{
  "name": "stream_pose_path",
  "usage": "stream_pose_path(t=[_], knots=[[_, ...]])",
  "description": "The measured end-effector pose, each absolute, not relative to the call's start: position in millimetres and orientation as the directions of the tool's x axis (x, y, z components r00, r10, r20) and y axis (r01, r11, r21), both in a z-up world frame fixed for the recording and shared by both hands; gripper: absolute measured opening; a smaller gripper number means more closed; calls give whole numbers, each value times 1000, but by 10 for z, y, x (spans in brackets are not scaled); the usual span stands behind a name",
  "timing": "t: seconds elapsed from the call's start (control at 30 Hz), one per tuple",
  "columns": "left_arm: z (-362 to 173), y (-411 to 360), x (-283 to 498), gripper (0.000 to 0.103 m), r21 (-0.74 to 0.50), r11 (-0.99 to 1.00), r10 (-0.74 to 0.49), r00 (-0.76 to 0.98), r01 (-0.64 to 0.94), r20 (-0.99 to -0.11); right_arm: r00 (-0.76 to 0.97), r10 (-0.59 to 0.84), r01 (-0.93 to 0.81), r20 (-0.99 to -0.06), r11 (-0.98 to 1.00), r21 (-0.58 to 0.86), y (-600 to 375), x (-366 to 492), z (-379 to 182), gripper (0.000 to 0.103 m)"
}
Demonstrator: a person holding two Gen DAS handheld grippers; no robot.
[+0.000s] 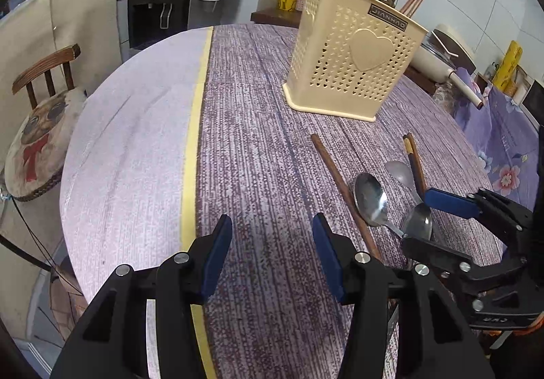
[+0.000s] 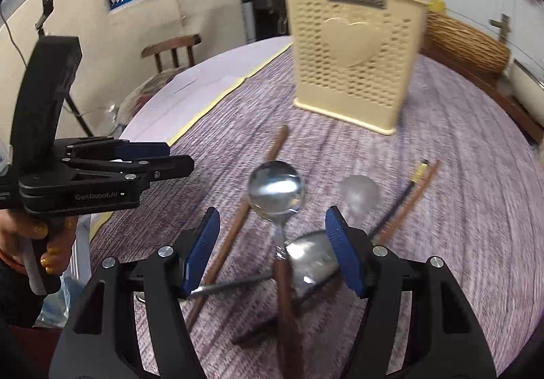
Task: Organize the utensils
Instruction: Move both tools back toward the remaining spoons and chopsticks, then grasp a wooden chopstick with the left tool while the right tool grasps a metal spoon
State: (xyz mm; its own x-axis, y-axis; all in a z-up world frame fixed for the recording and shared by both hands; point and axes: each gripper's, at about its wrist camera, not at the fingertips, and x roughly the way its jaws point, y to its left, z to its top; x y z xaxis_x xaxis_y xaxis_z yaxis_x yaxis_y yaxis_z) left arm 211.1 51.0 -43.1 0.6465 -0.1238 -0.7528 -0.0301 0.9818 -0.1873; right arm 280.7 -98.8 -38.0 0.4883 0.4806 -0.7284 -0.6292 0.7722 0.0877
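Looking out along my left tool [image 1: 272, 253], I see its blue pads spread apart over bare purple cloth with nothing between them. At the far left a wooden chair [image 1: 44, 72] with a dog-print cushion [image 1: 37, 141] sits off the edge of the round desk [image 1: 136, 141]. A yellow stripe [image 1: 195, 127] runs across the cloth just left of that tool.

Right of centre, toward the back of the desk, the cream perforated utensil holder [image 1: 353, 55] stands upright, a raised heart on its face and brown chopsticks poking out of its top. In front of it, nearer me, lies a loose brown chopstick [image 1: 340, 188], just beside a steel spoon [image 1: 370, 202] resting bowl up. A second spoon [image 1: 401, 171] lies a little further right, next to a pair of dark chopsticks [image 1: 414, 161].

My right tool [image 1: 431, 222] enters from the right edge, its jaws spread around the heap, a third spoon bowl [image 1: 420, 222] between them. From the right wrist view, which is motion-blurred, that tool's pads [image 2: 204, 249] stand wide on either side of the big spoon's handle and touch nothing I can make out. A hand [image 2: 37, 243] grips the left tool's handle at that picture's left edge.
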Motion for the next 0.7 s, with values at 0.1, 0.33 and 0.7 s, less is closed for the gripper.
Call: stream_pose_path(t=[0.1,0.33,0.7], knots=[[-435,569,2095,49,-191,981,-121,645,-41,-755,458,465,-639,-758,765,83,-844,2933,-445,65],[-425,667,2049,49,-200,978,-119,650,-52,-750,426,401,-599,-811,797,79,-724,3123,-565,73],[-456,697,2083,49,-211,976,-132,644,-47,-753,428,350,-593,-833,804,33,-590,3243,-630,59]])
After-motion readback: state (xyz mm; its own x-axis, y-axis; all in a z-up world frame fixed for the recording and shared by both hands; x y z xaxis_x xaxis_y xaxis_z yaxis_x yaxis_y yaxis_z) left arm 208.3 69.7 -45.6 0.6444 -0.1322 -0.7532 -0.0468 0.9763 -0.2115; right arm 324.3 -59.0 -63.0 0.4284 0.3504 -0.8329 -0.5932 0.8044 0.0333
